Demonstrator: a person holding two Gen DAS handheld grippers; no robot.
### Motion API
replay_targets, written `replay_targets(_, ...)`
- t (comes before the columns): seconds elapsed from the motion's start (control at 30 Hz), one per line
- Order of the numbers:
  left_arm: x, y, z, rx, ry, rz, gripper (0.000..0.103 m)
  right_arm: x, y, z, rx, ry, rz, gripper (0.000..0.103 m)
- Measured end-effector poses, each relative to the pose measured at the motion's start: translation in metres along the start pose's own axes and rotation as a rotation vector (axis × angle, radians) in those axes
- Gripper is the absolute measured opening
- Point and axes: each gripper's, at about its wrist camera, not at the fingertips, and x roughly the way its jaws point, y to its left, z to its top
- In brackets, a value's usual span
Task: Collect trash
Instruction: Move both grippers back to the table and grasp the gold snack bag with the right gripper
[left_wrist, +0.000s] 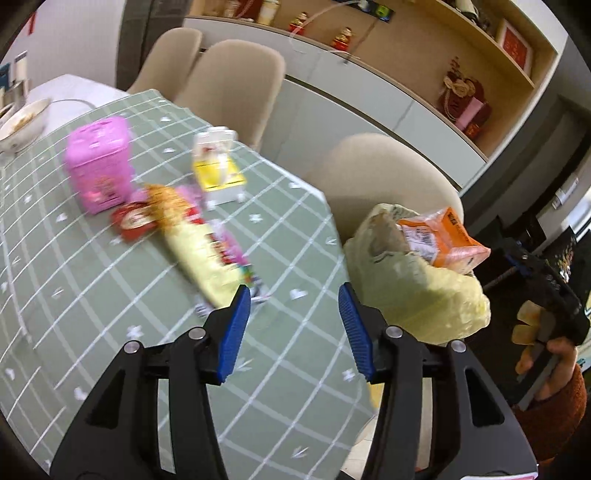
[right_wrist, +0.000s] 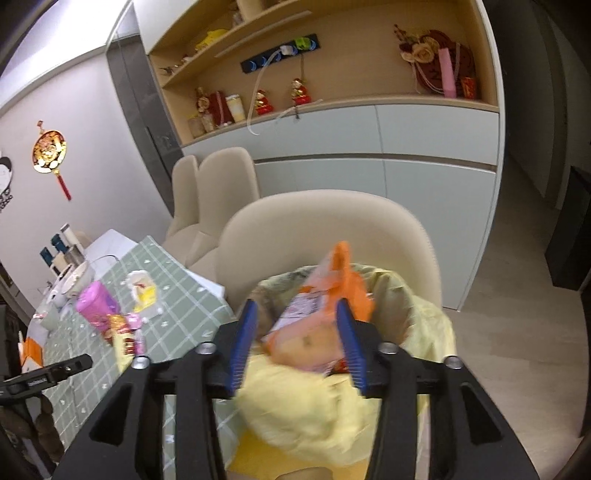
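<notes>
- The left gripper hung wide open and empty at lower centre of the left wrist view.
- The yellow snack bag lay just up-left of it on the table, long axis diagonal.
- The right gripper stood open around the orange packet over the yellow-lined bin; grip uncertain.

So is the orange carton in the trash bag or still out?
In: the orange carton sits in the mouth of the yellow trash bag, its top sticking out.

A green checked cloth covers the tabletop. A white bowl sits near its far left corner. Three beige chairs stand along the right edge. Behind them, a wooden shelf above pale cabinets carries red figurines and a flower arrangement.
</notes>
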Motion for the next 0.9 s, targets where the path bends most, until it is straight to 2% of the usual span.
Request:
replay_targets(0.17,-0.023,0.041,-0.013,-0.019,-0.038,0.036,0.051,-0.009,0.046,-0.016,-0.05,-0.012,0.034,0.047)
replay_targets(0.33,-0.035,0.086,-0.02,-0.025,-0.054,0.082,0.051,-0.005,0.091,-0.038,-0.09,0.009,0.106,0.056)
replay_targets(0.47,-0.033,0.111,-0.015,-0.009,-0.071,0.083,0.051,0.006,0.123,-0.056,-0.165,0.059,0.109,0.056)
replay_targets(0.6,-0.02,0.121,0.001,0.048,-0.088,0.065,0.051,0.021,0.137,-0.065,-0.163,0.12,0.141,0.056)
replay_targets(0.7,0.0,0.123,0.017,0.081,-0.084,0.05,0.051,0.033,0.142,-0.07,-0.177,0.142,0.115,0.056)
replay_targets(0.8,0.018,0.126,0.028,0.062,-0.058,0.058,0.051,0.05,0.147,-0.074,-0.174,0.173,0.118,0.056)
replay_targets(0.9,0.019,0.13,0.033,0.033,-0.063,0.074,0.051,0.071,0.167,-0.078,-0.219,0.21,0.157,0.056)
